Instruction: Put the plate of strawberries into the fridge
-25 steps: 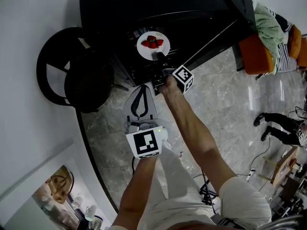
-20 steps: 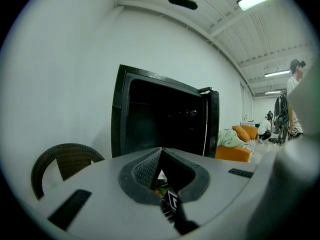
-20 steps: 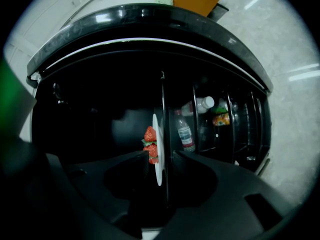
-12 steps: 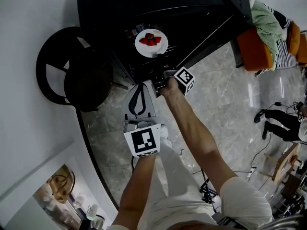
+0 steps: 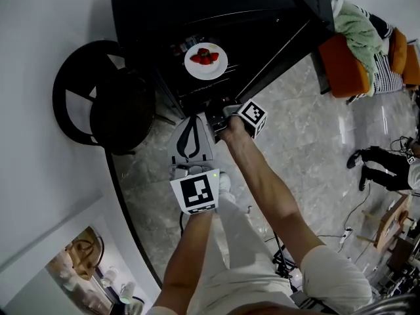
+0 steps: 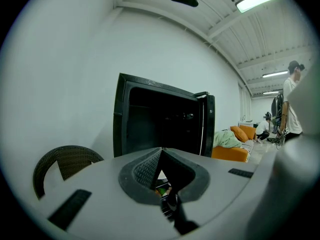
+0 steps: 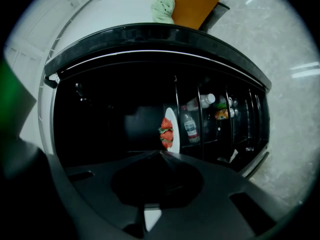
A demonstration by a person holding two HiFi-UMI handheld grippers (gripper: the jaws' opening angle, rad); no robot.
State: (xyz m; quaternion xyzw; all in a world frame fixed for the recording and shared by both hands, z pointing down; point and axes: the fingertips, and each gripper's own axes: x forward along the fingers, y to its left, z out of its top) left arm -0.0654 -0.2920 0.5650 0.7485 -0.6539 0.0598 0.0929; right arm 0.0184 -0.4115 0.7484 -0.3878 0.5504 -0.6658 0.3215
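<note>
Plate of strawberries [image 5: 206, 62] in fridge [image 5: 197, 5], apart from just-closed right claw [image 5: 214, 113].

the plate [image 5: 206, 62] of strawberries [image 5: 205, 56] sits on a shelf inside the fridge [image 5: 197, 12], bottles [image 7: 189, 124] beside it. the right tongs [image 5: 214, 107] are just outside, apart from the plate, and the left tongs [image 5: 191, 120] beside them (chair [image 5: 92, 97] left of the fridge, sofa [image 5: 348, 64] right).

Pale grey left tongs [image 5: 193, 119] and black right tongs [image 5: 212, 109], each topped with a black-and-white marker cube [image 5: 195, 193]. There's a white short sleeve [image 5: 328, 269] and light trousers [image 5: 239, 251].
</note>
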